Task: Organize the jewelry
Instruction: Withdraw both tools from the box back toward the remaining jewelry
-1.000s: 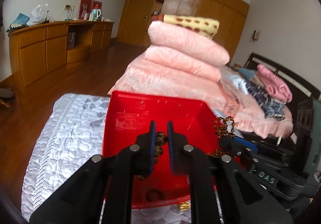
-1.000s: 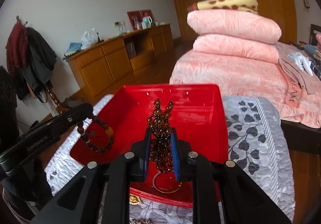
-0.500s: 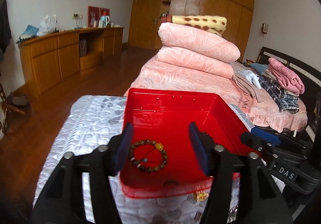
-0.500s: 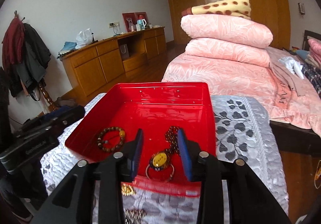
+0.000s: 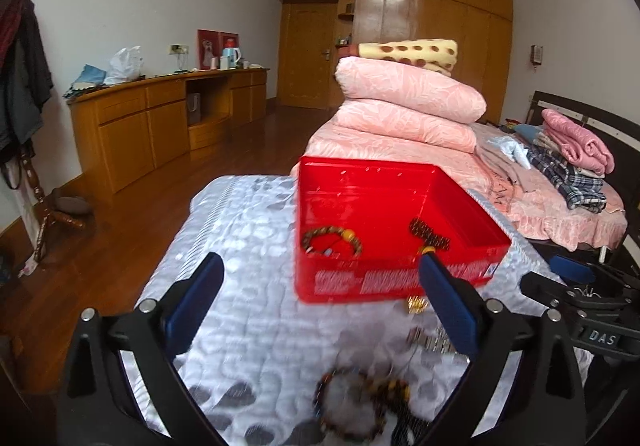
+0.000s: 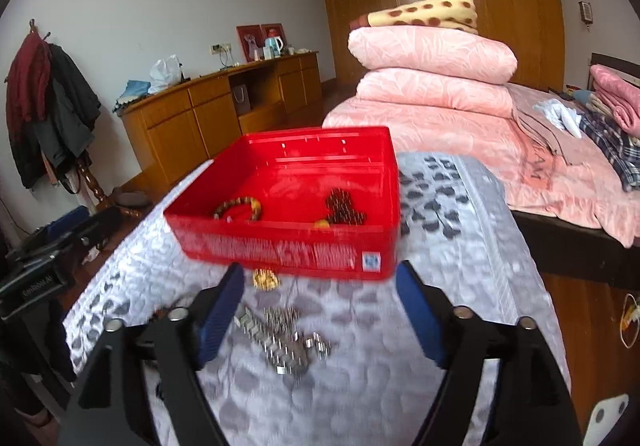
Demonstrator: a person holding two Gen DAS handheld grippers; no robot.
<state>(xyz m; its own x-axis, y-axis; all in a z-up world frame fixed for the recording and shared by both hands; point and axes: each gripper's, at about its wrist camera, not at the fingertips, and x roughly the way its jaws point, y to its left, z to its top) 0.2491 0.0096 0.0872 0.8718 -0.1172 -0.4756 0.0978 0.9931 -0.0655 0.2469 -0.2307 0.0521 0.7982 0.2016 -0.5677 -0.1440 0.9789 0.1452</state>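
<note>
Both the left gripper [image 5: 320, 278] and right gripper [image 6: 320, 286] have just been opening, jaws wide and empty, over a silver quilted tabletop [image 5: 248, 230]. Two bead bracelets [image 5: 332, 240] lie in the red tray [image 6: 288, 246]; a pink bed [image 6: 540, 166] stands beyond.

The left hand-held gripper [image 5: 320, 294] is held tilted downward, its jaws just opened wide with nothing clasped between them; the right hand-held gripper [image 6: 320, 304] is likewise angled down, jaws just spread, empty.
</note>
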